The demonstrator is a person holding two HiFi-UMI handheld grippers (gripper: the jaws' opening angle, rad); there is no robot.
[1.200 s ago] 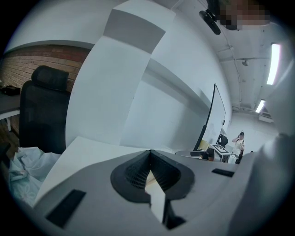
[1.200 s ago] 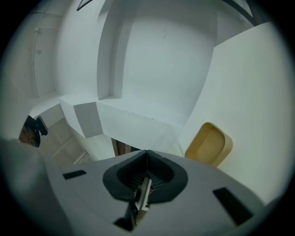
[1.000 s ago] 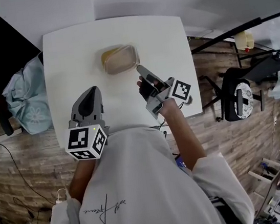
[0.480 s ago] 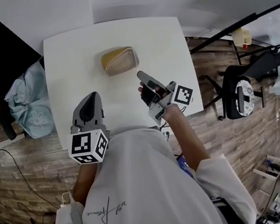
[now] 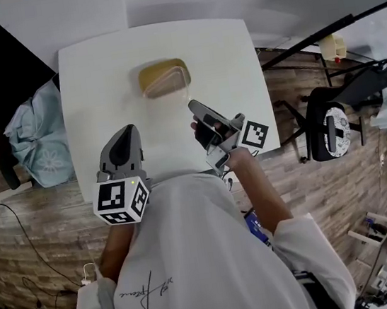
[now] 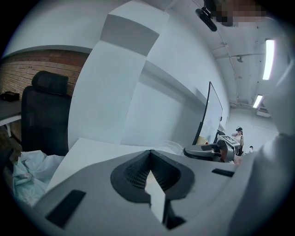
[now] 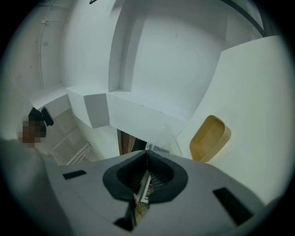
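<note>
Head view showed the yellow container (image 5: 163, 78) lying on the white table (image 5: 96, 71), ahead of both tongs and touching neither; it lay nearer the right gripper (image 5: 191, 103) than the left gripper (image 5: 130, 128). Both gripper views showed the jaws clenched together, grasping nothing. Right gripper view placed the container (image 7: 209, 138) up and right of its jaws.

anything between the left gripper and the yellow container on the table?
Nothing. Only bare white table lies between the left gripper and the yellow container. The head view shows this stretch plainly.
</note>
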